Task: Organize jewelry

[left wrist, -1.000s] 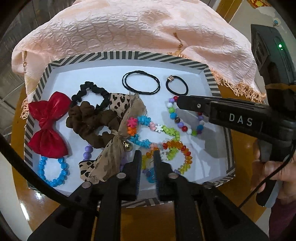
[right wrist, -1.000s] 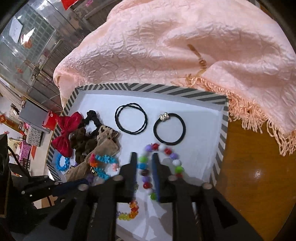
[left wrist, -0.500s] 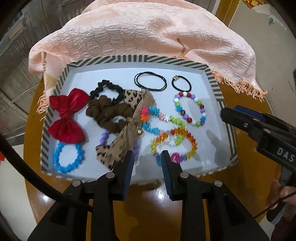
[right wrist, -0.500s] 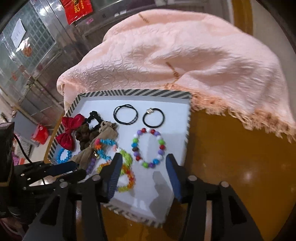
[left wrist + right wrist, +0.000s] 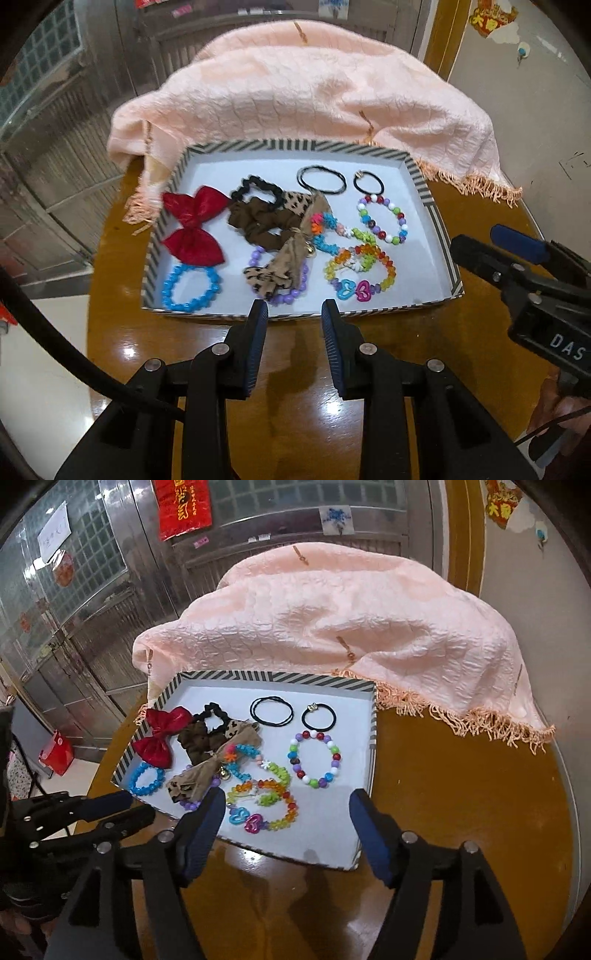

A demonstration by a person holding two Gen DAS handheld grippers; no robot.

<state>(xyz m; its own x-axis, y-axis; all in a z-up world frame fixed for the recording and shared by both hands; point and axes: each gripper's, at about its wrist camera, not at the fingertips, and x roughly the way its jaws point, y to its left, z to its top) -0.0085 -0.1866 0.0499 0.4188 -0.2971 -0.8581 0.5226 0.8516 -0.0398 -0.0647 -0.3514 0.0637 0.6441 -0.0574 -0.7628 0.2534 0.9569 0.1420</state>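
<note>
**Both tools clear of the tray, jewelry sorted in part**

At the far left of the striped tray (image 5: 436,218), the red bow (image 5: 194,230) and the blue bead bracelet (image 5: 190,288) lie apart from the rest, each easy to reach. In the middle the brown scrunchie (image 5: 258,225), the leopard ribbon (image 5: 284,258) and the purple bracelet (image 5: 291,291) overlap in a heap, which looks like the part yet to be sorted. Further right, the two black hair ties (image 5: 321,179) and the multicolor bead bracelet (image 5: 384,221) sit singly on bare white floor, probably laid out on purpose.

The left tool (image 5: 293,317) hovers over the table (image 5: 369,350) just outside the tray's near rim, partly spread and holding nothing. The right tool (image 5: 288,812) is spread wide, also empty, near the tray's near right corner.

The tray's low walls ask for an approach from above. The pink cloth (image 5: 351,627) crowds the far rim, while open table lies to the right.
</note>
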